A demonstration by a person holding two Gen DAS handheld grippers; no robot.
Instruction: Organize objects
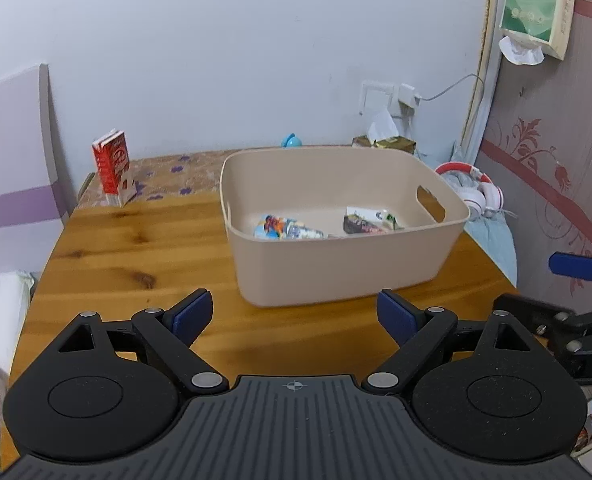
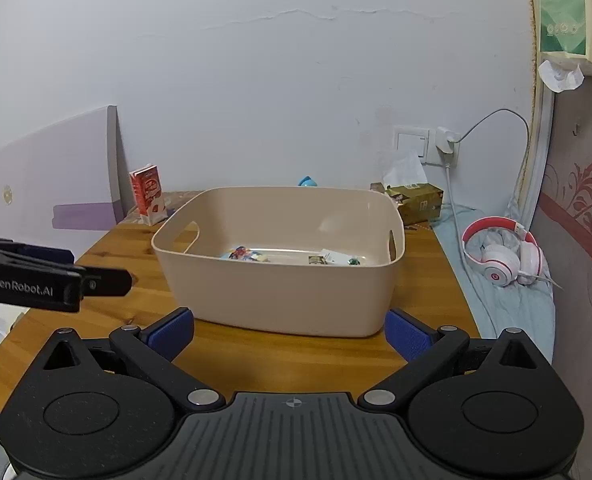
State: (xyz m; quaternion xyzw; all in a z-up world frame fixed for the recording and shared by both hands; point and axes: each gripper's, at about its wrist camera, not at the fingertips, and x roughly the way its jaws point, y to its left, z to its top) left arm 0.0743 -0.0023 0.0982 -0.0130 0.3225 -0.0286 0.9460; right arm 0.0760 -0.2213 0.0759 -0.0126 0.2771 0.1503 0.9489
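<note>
A beige plastic bin (image 1: 336, 272) (image 2: 280, 296) stands on the wooden table (image 1: 128, 256) (image 2: 256, 356). Inside lie a colourful snack packet (image 1: 284, 229) (image 2: 243, 255) and some small wrapped packets (image 1: 370, 222) (image 2: 334, 259). A red and white carton (image 1: 113, 168) (image 2: 149, 194) stands upright at the table's far left. My left gripper (image 1: 294, 316) is open and empty, just short of the bin's near wall. My right gripper (image 2: 290, 334) is open and empty, also in front of the bin. The right gripper's fingers (image 1: 576, 266) show at the right edge of the left wrist view.
Red and white headphones (image 1: 472, 192) (image 2: 504, 256) lie on blue cloth right of the table. A gold tissue box (image 2: 416, 200) and a small blue object (image 2: 307, 181) sit behind the bin. A wall socket with a charger (image 2: 446, 142) is behind. A purple and white panel (image 2: 56, 168) stands left.
</note>
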